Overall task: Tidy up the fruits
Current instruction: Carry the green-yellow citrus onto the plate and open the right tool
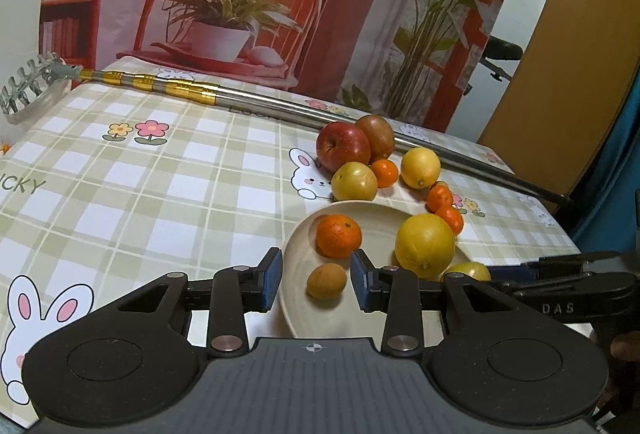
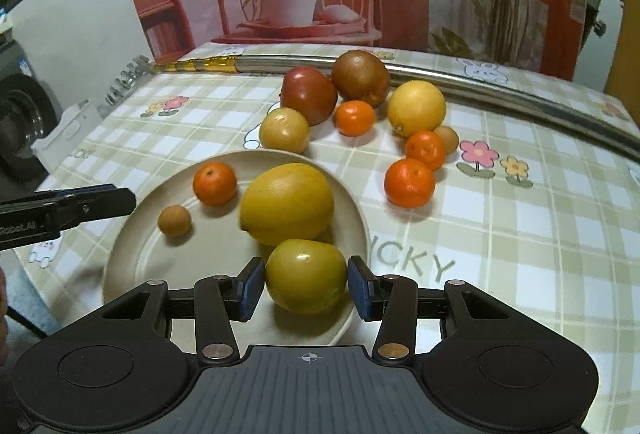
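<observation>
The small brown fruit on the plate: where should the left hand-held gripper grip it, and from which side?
Grip the small brown fruit across its widest middle, coming straight ahead from the near rim of the plate. It is round and sits alone, apart from the orange behind it. The open left hand-held gripper already has a pad on each side, so probably just ease forward, low, and close.

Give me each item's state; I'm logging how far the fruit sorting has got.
Left gripper: open, small brown fruit between its fingers.
Right gripper: open around the yellow-green fruit.
Plate: holds four fruits.
Large lemon: on plate.
Red apple: on tablecloth.
</observation>
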